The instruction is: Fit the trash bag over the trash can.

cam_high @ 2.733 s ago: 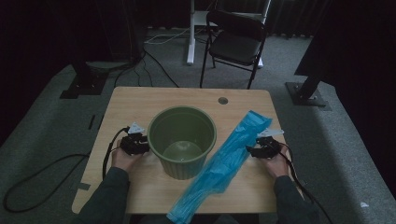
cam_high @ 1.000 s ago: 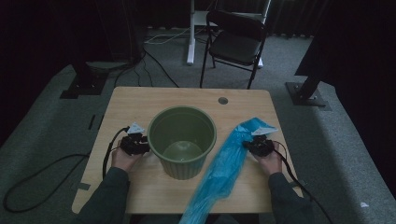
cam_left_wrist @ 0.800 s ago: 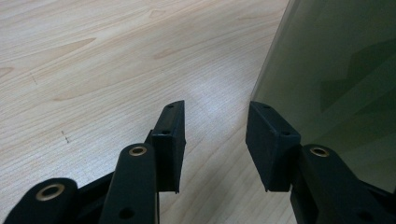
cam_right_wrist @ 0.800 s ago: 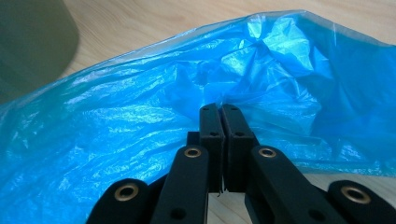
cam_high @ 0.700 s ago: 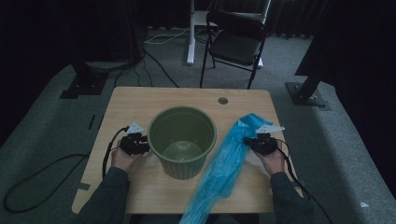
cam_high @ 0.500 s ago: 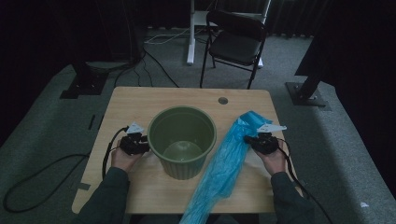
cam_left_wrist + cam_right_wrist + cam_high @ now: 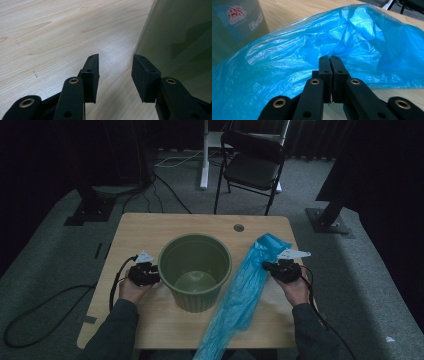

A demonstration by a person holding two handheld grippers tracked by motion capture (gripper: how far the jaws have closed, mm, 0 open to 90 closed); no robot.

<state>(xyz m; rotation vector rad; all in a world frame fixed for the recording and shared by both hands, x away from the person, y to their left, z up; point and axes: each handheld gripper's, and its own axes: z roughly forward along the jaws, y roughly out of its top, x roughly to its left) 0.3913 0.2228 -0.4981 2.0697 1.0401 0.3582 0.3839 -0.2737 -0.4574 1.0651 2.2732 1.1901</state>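
A green plastic bin (image 7: pixel 195 270) stands upright in the middle of the wooden table (image 7: pixel 150 230). To its right a long blue plastic bag (image 7: pixel 245 290) lies slanted, its lower end hanging over the table's front edge. My right gripper (image 7: pixel 272 266) is shut on the bag's right edge near the top. In the right gripper view the jaws (image 7: pixel 330 60) meet on crumpled blue film (image 7: pixel 352 37). My left gripper (image 7: pixel 152 272) rests left of the bin. Its jaws (image 7: pixel 115 75) stand open and empty, with the bin wall (image 7: pixel 180 37) right beside one jaw.
A black folding chair (image 7: pixel 252 165) stands behind the table. A cable hole (image 7: pixel 239 227) sits near the table's far edge. Cables (image 7: pixel 50 305) and stand bases (image 7: pixel 327 217) lie on the grey carpet around it.
The right hand has risen a little with the bag's upper part, so the bag's top has bunched and lifted off the table. The left hand and the bin have stayed put.
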